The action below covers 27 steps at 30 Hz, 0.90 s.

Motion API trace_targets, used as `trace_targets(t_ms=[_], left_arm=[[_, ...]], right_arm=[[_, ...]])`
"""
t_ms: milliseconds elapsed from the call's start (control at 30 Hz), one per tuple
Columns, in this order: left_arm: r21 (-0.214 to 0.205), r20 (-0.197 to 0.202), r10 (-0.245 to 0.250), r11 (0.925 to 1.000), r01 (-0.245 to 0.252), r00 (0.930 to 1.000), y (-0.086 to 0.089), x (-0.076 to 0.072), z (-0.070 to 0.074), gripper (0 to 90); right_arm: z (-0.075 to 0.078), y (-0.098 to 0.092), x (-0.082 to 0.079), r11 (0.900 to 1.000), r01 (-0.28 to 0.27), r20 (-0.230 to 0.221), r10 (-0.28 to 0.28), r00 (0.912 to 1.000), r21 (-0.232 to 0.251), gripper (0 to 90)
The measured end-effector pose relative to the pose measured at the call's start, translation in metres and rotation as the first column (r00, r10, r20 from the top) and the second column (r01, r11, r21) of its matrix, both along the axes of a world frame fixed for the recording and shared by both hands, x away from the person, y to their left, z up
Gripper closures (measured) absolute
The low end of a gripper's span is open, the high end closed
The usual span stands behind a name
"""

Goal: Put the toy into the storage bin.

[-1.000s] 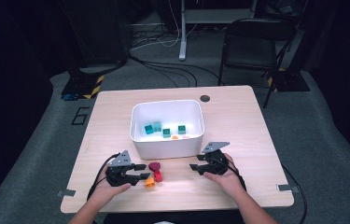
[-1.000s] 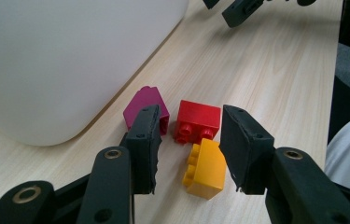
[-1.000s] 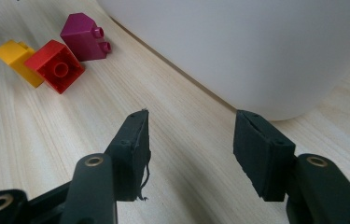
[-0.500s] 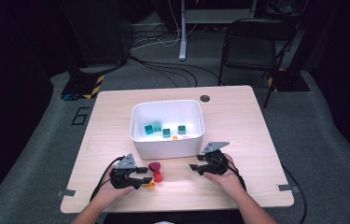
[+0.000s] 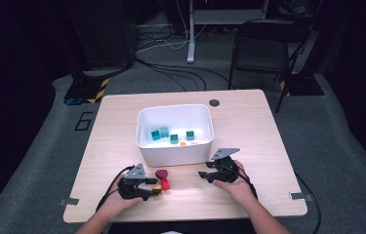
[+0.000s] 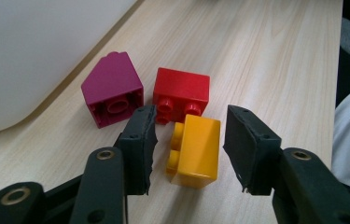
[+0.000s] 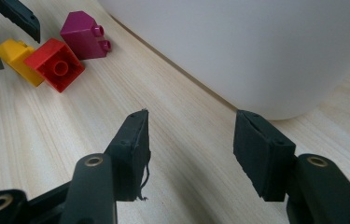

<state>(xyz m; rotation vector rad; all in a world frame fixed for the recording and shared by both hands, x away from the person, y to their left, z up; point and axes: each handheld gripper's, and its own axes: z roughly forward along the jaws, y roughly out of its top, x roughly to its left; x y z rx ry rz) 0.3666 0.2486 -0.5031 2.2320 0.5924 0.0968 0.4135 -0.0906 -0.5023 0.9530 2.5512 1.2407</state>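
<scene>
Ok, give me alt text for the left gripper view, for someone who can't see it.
The left gripper, its two black jaws open, straddles a yellow toy brick lying on a light wooden table, with gaps between the pads and the brick. Just beyond lie a red brick and a magenta brick, beside the wall of a white bin.

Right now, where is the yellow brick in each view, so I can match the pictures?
High view: the yellow brick lies at the left gripper tips, low and left of centre.
Left gripper view: lower centre, between the open jaws, gaps on both sides.
Right gripper view: top left, beside the red brick.
Shared landmark: the white bin, whose wall also shows in the left gripper view and the right gripper view.
</scene>
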Motion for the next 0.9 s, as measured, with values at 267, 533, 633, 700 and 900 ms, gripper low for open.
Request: trace_targets(t_ms=[267, 533, 633, 700, 900], left_arm=[[0.033, -0.011, -0.012, 0.9994, 0.012, 0.9999, -0.002, 0.001, -0.007, 59.8], [0.058, 0.000, -0.001, 0.9983, 0.001, 1.0000, -0.001, 0.002, -0.005, 66.8], [0.053, 0.005, 0.008, 0.9985, -0.008, 1.0000, 0.000, 0.002, -0.002, 66.9], [0.037, 0.010, 0.020, 0.9991, -0.020, 0.9998, 0.002, 0.002, 0.000, 66.9], [0.021, 0.012, 0.047, 0.9987, -0.047, 0.9988, 0.008, 0.004, 0.007, 66.9]], right_arm=[[0.000, 0.000, 0.000, 1.0000, 0.000, 0.000, 0.000, 1.0000, -0.003, 45.2], [0.000, 0.000, 0.000, 1.0000, 0.001, -0.001, -0.001, 1.0000, -0.003, 45.2], [0.000, 0.000, 0.000, 1.0000, 0.001, -0.001, -0.001, 1.0000, -0.003, 45.2], [-0.001, 0.000, 0.000, 1.0000, 0.000, -0.001, 0.000, 1.0000, -0.003, 45.2], [-0.001, 0.000, 0.000, 1.0000, 0.000, -0.002, 0.000, 1.0000, -0.002, 45.2]])
